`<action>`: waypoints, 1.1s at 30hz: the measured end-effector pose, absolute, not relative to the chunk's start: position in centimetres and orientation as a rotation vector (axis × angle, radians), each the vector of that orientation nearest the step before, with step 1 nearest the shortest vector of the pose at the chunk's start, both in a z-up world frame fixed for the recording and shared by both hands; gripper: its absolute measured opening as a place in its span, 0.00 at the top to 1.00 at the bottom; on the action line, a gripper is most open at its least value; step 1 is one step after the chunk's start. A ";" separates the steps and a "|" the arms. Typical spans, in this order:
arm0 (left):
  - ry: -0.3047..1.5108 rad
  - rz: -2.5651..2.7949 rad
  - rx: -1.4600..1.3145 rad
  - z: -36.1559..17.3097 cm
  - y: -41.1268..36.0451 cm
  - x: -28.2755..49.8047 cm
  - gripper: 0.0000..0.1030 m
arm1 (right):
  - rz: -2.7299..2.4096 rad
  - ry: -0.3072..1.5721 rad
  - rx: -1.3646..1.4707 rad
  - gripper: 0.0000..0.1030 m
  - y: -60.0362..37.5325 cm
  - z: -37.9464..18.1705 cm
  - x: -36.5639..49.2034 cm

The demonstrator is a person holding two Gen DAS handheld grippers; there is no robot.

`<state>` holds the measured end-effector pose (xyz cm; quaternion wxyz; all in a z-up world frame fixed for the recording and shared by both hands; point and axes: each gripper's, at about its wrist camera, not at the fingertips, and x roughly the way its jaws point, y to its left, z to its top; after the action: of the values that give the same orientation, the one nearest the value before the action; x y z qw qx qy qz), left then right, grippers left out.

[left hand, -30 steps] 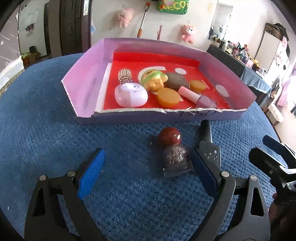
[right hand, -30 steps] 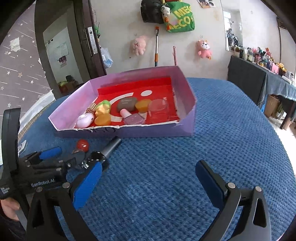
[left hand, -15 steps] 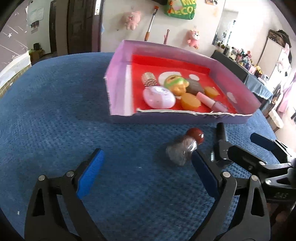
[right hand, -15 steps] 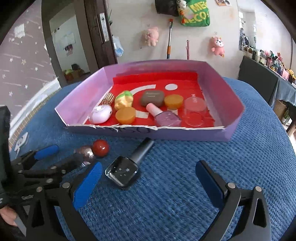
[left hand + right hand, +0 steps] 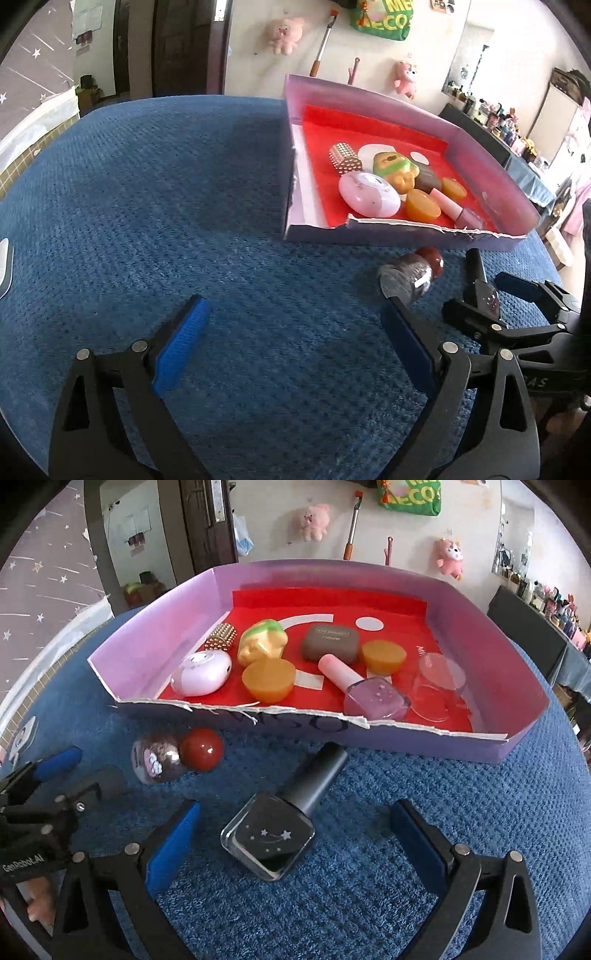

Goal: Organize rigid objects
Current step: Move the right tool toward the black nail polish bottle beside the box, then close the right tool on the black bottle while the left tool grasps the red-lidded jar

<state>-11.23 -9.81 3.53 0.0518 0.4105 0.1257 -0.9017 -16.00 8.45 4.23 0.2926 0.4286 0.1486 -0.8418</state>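
Between my right gripper's (image 5: pixel 291 843) wide-spread fingers, the black nail polish bottle (image 5: pixel 275 830) lies untouched on the blue tablecloth (image 5: pixel 424 797), just outside the purple tray (image 5: pixel 524 679). I hold my left gripper (image 5: pixel 291 347) wide over bare cloth, the red-capped bottle (image 5: pixel 412 273) beside its right finger.
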 end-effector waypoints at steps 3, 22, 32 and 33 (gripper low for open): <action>0.382 -2.741 1.249 3.5 -9.8 -11.2 0.08 | -2.268 0.414 1.156 0.00 8.7 4.2 -16.4; 0.289 -2.807 1.260 4.7 -6.2 -10.7 0.08 | -2.289 0.456 1.146 0.00 13.9 4.6 -17.0; 0.213 -2.829 1.253 5.1 -4.5 -11.5 0.08 | -2.270 0.532 1.060 0.00 13.2 5.0 -15.9; 0.184 -2.830 1.233 5.3 -4.4 -11.7 0.08 | -2.273 0.532 1.054 0.00 13.2 5.1 -16.0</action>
<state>-11.67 -4.40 5.25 0.0248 0.3986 0.0594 -0.9149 -16.00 13.19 5.12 0.2858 0.3944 0.1991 -0.8504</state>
